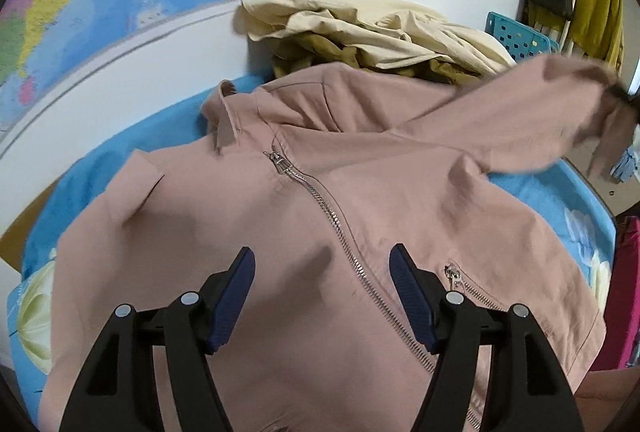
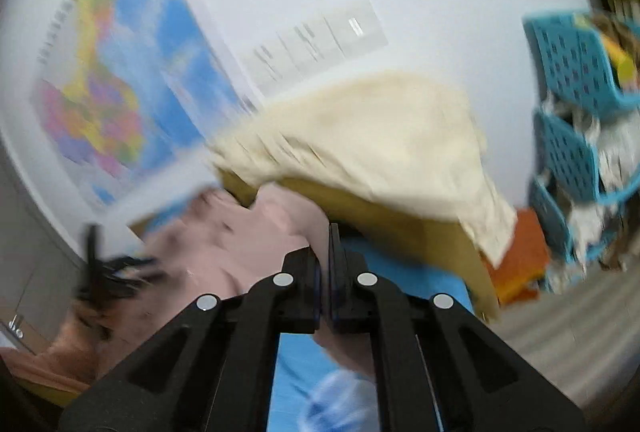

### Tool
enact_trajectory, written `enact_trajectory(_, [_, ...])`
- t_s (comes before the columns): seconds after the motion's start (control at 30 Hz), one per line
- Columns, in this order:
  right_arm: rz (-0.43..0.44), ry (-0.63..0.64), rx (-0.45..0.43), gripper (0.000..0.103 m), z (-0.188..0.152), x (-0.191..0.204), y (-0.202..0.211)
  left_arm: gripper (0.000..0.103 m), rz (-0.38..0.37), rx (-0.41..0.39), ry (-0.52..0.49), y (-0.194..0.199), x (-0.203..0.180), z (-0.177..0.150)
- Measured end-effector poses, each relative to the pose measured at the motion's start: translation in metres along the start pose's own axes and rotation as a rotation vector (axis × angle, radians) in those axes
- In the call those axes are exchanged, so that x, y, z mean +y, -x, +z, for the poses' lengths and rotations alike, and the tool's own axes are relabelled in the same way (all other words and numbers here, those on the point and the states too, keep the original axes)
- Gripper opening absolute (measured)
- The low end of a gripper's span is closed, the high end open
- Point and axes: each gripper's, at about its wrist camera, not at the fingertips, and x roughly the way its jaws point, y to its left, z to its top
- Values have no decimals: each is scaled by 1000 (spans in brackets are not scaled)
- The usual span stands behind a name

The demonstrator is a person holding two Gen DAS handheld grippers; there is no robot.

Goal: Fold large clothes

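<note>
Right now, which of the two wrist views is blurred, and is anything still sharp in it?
Right wrist view: map, cream garment and blue baskets smear with motion; only the right gripper stays crisp. Left wrist view: pink jacket sharp, its raised sleeve end blurred.

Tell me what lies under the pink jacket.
Under the pink jacket lies a blue bedsheet with pale flowers, showing around its edges. What the sheet looks like beneath the jacket's body is covered. Behind it sits a heap of cream and olive clothes.

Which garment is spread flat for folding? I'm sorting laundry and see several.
The pink zip-front jacket, laid out on the blue sheet under the open left tongs. The cream garment and olive one lie crumpled behind.
</note>
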Motion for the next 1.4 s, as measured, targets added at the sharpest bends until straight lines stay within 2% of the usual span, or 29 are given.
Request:
enact_trajectory(0.17, [59,184,18,4,10,61,-8,67,-57,13,-1,-8,-8,5])
enact_trajectory(0.23, [135,242,45,4,13,88,-16,67,-79,4,6,-5,-9,6])
enact_trajectory(0.37, [366,305,164,6,13,160,-54,67,-117,-30,36,12,-2,2])
enact_trajectory(0.47, [488,329,251,6,7,204,-90,67,-172,-73,115,36,24,-10])
enact_trajectory(0.57, [575,354,370,9,-17,247,-140,68,-157,-120,183,57,51,-27])
enact_trajectory(0.63, [591,350,470,12,-42,268,-179,68,-124,-136,222,71,71,-48])
enact_trajectory(0.7, [581,348,552,37,-61,273,-202,69,-82,-119,250,79,87,-69])
enact_trajectory(0.77, [523,378,538,38,-64,267,-210,69,-67,-90,268,82,96,-88])
enact_trajectory(0.83, [506,321,504,39,-53,247,-208,69,-70,-67,262,84,95,-99])
enact_trajectory(0.93, [415,226,386,41,-22,196,-192,74,-110,-64,219,81,81,-101])
enact_trajectory(1.0, [273,169,318,47,-4,156,-189,80,-172,-69,172,80,66,-98])
enact_trajectory(1.03, [202,153,313,47,-1,140,-194,81,-202,-70,141,78,55,-95])
enact_trajectory(1.1, [164,104,361,47,-3,118,-211,86,-228,-54,92,69,40,-90])
enact_trajectory(1.17, [131,97,422,47,-12,109,-232,86,-238,-13,37,52,22,-85])
enact_trajectory(1.23, [133,112,486,46,-25,110,-253,86,-275,24,19,39,13,-85])
enact_trajectory(1.27, [154,121,522,38,-30,115,-263,84,-281,39,11,35,10,-85])
enact_trajectory(1.3, [170,136,543,20,-32,120,-272,70,-286,52,-8,32,5,-89])
enact_trajectory(1.33, [174,137,549,7,-30,123,-277,60,-285,62,-29,30,1,-91])
enact_trajectory(1.37, [185,132,545,3,-28,126,-278,34,-278,67,-37,28,1,-89])
enact_trajectory(1.4, [203,117,513,3,-19,130,-278,11,-266,72,-41,27,2,-89])
